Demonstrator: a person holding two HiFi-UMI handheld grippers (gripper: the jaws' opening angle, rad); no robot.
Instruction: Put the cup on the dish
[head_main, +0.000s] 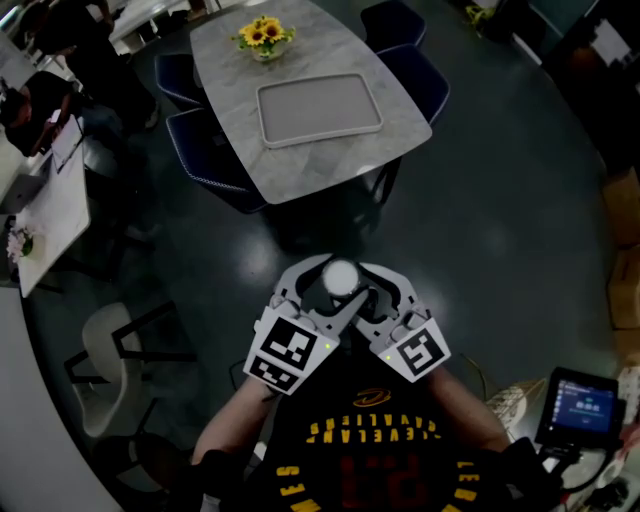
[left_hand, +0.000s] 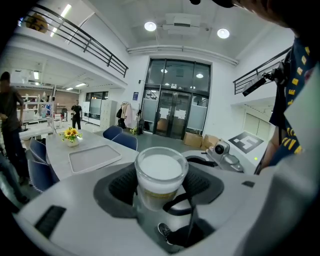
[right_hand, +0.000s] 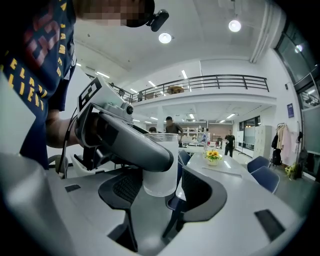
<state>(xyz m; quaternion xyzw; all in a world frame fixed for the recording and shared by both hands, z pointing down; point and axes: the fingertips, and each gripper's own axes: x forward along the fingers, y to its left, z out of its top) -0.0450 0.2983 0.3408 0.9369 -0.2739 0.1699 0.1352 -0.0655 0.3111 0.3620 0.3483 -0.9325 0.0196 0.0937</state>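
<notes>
the cup (head_main: 340, 277) hangs close before the person's chest, well apart from the dish (head_main: 320, 110) on the surface (head_main: 300, 170) ahead. the left gripper (left_hand: 161, 185) has its fingers pinching it, while the right gripper (right_hand: 162, 187) has its fingers spread wide around it, not pressing. this looks like the carry step. next calls for closing in on the surface and lowering the cup upright onto the dish
</notes>
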